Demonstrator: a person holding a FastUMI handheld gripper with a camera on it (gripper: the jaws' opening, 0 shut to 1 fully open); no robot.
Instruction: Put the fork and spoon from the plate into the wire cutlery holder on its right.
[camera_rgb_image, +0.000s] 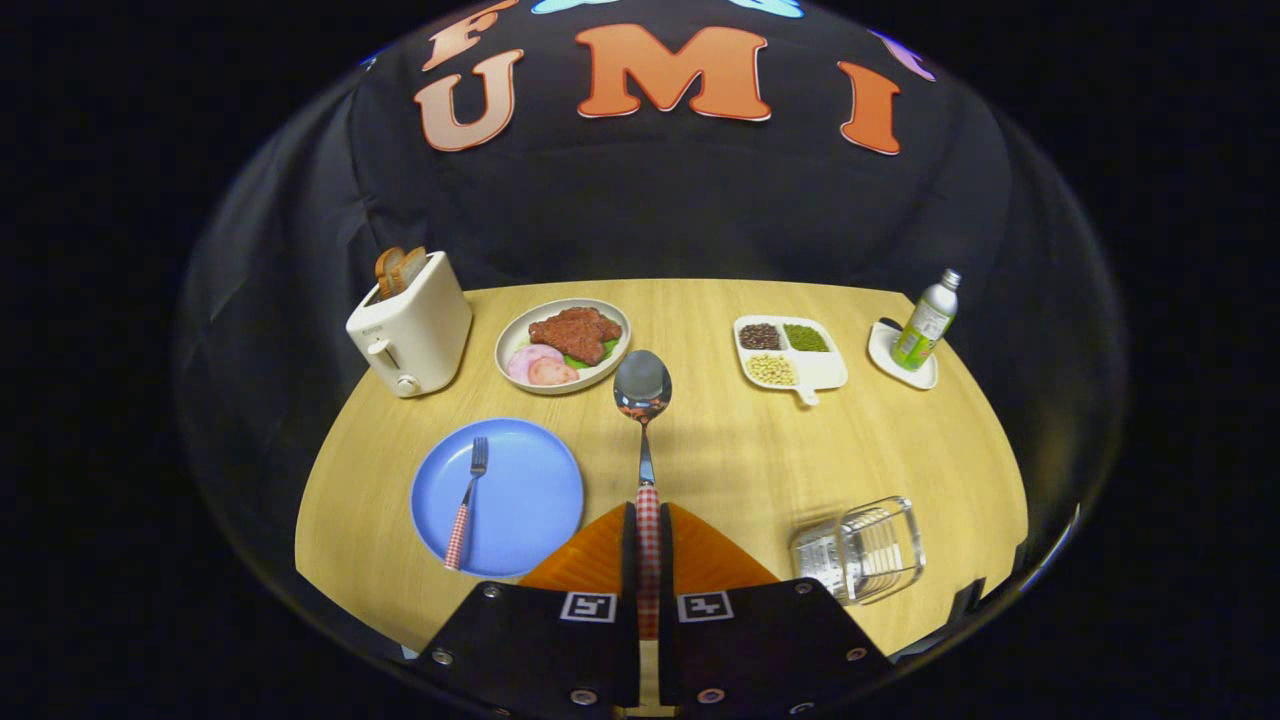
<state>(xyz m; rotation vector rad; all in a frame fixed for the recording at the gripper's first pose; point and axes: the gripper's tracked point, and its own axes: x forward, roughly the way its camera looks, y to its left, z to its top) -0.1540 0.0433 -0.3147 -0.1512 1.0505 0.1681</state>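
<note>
Claw (649, 560) clamped on spoon (643, 400) handle, bowl sticking fwd; fork (466, 500) on blue plate (530, 500) to its left.

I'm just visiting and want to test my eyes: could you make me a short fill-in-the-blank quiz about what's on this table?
1. The tongs are shut on the checked handle of the ____.
2. The fork lies on the ____ plate.
3. The wire cutlery holder holds ____ cutlery so far.
4. Slices of bread stick out of the ____ beside the plate of meat.

Missing words: spoon; blue; no; toaster
</note>
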